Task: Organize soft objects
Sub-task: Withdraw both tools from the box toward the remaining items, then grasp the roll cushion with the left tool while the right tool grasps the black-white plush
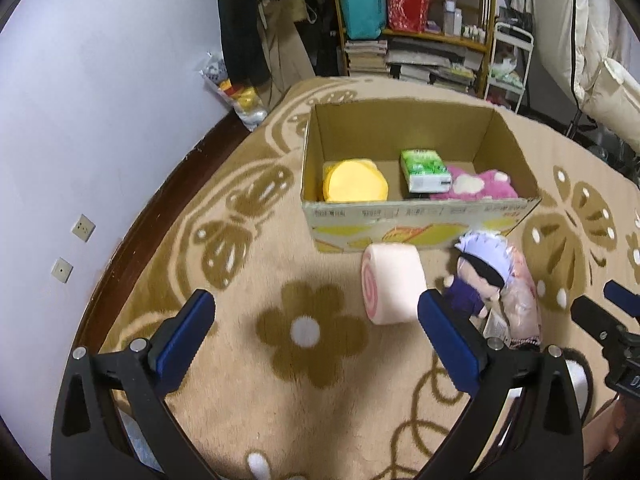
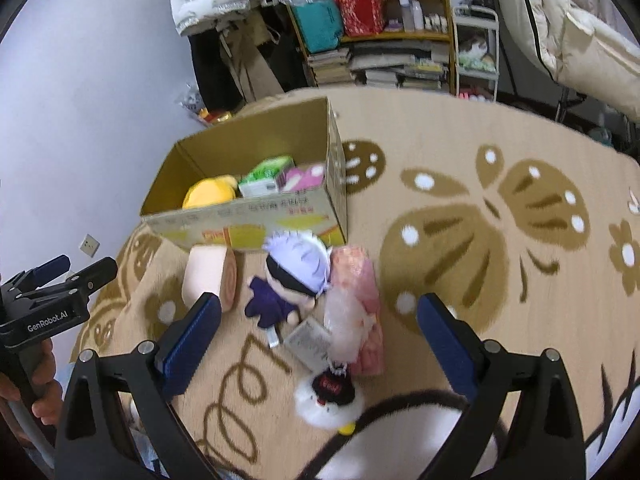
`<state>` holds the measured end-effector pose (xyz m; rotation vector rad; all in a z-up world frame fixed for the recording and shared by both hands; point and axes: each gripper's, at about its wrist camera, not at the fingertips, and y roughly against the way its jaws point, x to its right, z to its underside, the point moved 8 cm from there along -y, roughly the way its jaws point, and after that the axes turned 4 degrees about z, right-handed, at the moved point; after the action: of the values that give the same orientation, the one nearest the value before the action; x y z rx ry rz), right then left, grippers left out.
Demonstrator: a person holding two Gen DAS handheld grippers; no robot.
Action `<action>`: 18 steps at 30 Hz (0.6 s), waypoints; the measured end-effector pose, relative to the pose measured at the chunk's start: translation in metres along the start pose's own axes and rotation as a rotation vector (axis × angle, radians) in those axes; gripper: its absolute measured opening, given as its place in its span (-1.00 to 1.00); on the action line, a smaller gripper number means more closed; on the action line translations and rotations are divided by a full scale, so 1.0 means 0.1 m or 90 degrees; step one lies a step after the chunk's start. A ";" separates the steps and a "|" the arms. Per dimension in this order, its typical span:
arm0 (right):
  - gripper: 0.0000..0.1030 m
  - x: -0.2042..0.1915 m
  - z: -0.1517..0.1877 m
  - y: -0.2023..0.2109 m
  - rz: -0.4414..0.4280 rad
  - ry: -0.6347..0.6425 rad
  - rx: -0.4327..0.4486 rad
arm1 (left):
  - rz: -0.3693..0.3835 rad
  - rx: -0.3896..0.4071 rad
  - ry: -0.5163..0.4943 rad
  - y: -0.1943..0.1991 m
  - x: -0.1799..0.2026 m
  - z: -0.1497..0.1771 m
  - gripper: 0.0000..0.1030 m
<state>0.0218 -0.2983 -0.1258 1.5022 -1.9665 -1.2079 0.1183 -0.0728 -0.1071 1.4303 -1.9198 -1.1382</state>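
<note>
My left gripper (image 1: 316,312) is wide open and holds nothing; it hangs above the rug (image 1: 248,412), over a brown flower with a white centre. My right gripper (image 2: 320,316) is also wide open and empty, above a group of toys. Nearest to me under the right one lies a white plush (image 2: 328,404) with a small black piece on it (I cannot tell what animal it is). Just beyond it is a pink packet (image 2: 358,312), lying lengthwise away from me, with a grey tag (image 2: 308,342) beside it. A doll (image 2: 294,276) with pale lilac hair, a black band across the eyes and a dark purple body rests against the left side of the packet. Left of the doll lies a roll (image 1: 390,284), pale pink with a red spiral on its round end; in the left view it is just beside my right blue pad (image 1: 450,340), not touching as far as I can see. The roll's far end is near the front wall of the box (image 1: 420,216), maybe touching. Inside the box are a yellow cushion (image 1: 354,182) at the left, a green pack (image 1: 424,170) in the middle, and a pink plush (image 1: 476,184) at the right. Behind the rug stands a shelf (image 1: 416,36) with books and bags.
</note>
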 end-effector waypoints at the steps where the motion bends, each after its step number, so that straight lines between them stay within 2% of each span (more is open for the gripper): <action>1: 0.92 -0.01 0.04 -0.02 0.001 -0.003 -0.010 | 0.003 -0.004 0.000 -0.01 0.00 0.01 0.95; 5: 0.79 -0.01 0.21 -0.15 0.006 -0.015 -0.068 | 0.015 -0.028 0.005 -0.09 0.03 0.05 0.95; 6: 0.66 -0.02 0.24 -0.18 0.003 -0.017 -0.078 | 0.015 -0.037 0.003 -0.12 0.03 0.07 0.95; 8: 0.55 -0.04 0.32 -0.25 0.005 -0.013 -0.106 | 0.015 -0.049 0.000 -0.18 0.04 0.08 0.95; 11: 0.55 -0.06 0.41 -0.37 0.007 -0.015 -0.144 | 0.021 -0.069 -0.004 -0.28 0.07 0.10 0.95; 15: 0.19 -0.04 0.50 -0.50 0.007 -0.025 -0.178 | 0.033 -0.086 -0.006 -0.39 0.12 0.11 0.95; 16: 0.16 -0.02 0.52 -0.55 0.009 -0.029 -0.191 | 0.036 -0.091 -0.007 -0.42 0.14 0.11 0.95; 18: -0.13 0.00 0.56 -0.61 0.009 -0.036 -0.209 | 0.042 -0.100 -0.012 -0.48 0.18 0.12 0.95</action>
<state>0.0163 -0.2793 -0.2067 1.2977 -1.7062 -1.4961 0.1290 -0.0910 -0.1556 1.2691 -1.8323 -1.2459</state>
